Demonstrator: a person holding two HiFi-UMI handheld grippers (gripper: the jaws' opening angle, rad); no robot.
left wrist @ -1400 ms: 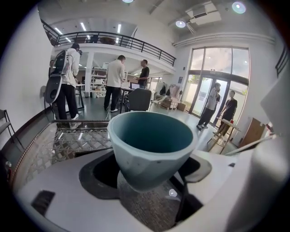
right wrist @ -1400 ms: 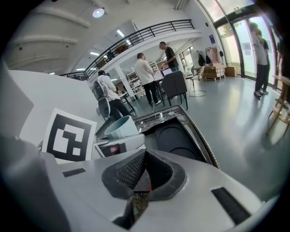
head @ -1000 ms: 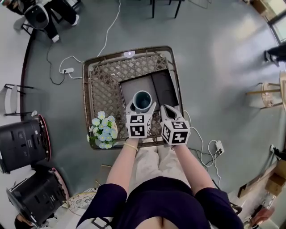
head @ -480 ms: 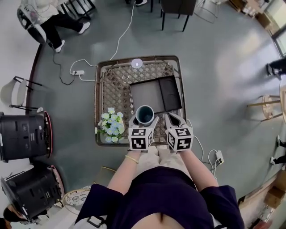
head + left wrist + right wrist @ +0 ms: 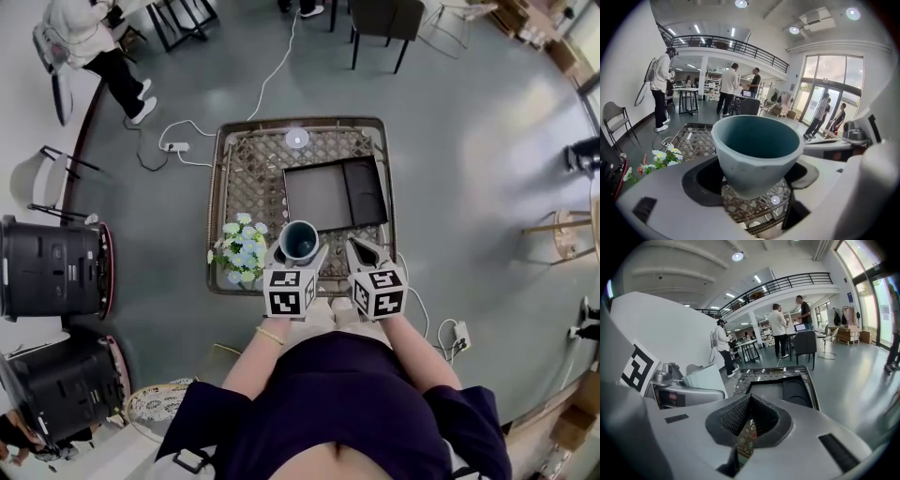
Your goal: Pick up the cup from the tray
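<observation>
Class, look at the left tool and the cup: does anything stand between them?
Nothing visible does. The cup sits directly between the jaws of the left tool, gripped by them, off the tray and over the wicker table.

Reads as a large, double-height commercial hall used as open workspace rather than a home: a mezzanine (image 5: 740, 44) with a black railing running round the upper level, recessed ceiling lights (image 5: 740, 3), tall glazed entrance doors (image 5: 836, 75), and a smooth grey floor (image 5: 469, 141) stretching well beyond the wicker worktop (image 5: 248, 173). Shared and busy too, with people (image 5: 727, 89) standing near a high table (image 5: 686, 90) and shelving (image 5: 710, 79), black equipment cases (image 5: 52, 267) parked at the side, a folding chair (image 5: 616, 119), and a power strip (image 5: 174, 147) with its white cable trailing over the floor.
</observation>
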